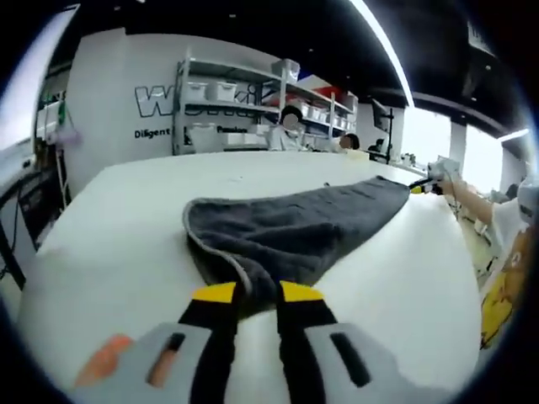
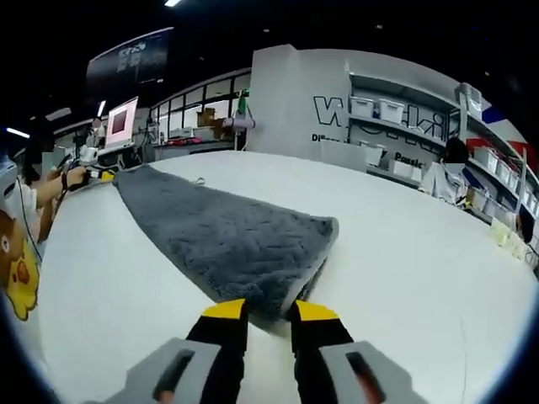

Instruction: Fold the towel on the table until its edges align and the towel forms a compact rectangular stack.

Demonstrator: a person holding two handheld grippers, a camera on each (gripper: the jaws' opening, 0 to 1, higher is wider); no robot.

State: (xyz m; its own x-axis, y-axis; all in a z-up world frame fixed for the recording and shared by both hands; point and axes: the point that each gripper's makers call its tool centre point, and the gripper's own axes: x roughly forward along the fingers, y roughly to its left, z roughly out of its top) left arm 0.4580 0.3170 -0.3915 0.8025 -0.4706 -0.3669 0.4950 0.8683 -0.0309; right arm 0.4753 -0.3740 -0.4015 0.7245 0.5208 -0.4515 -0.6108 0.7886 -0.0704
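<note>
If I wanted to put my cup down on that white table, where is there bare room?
Most of the table is bare: the wide stretch between the grey towel and the far edge near the shelves, and the strips along each long side of the towel. It is crowded only at the towel's two ends, where the left gripper and right gripper pinch it.
</note>
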